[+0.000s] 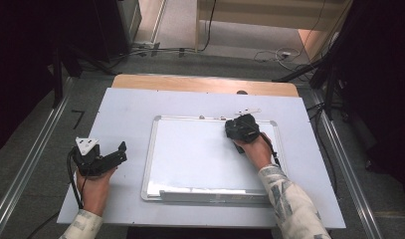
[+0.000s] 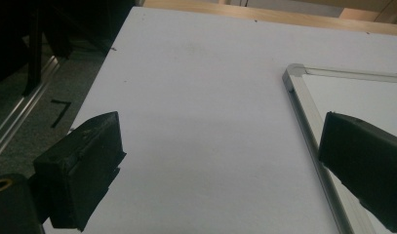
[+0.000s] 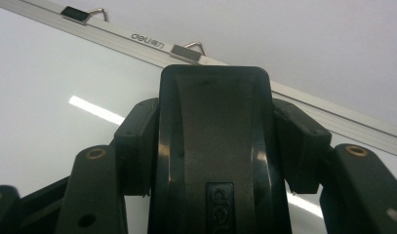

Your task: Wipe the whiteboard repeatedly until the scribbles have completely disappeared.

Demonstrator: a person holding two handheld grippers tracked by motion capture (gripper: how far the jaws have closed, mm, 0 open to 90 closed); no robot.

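one eraser [image 3: 214, 161] lengthwise toward whiteboard's [image 3: 49, 63] top edge

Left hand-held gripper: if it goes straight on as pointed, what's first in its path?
Probably nothing: the left hand-held gripper points along the bare white table sheet, and the whiteboard's frame runs just under its right-side jaw; depth unclear.

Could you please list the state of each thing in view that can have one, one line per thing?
Whiteboard: lying flat on the table, surface wiped clean, no marks visible.
Eraser: clamped between the jaws, held over the board's upper right part.
Right hand-held gripper: shut on the eraser.
Left hand-held gripper: open, nothing between its jaws, beside the board's left edge.
Table: white top, bearing the board.
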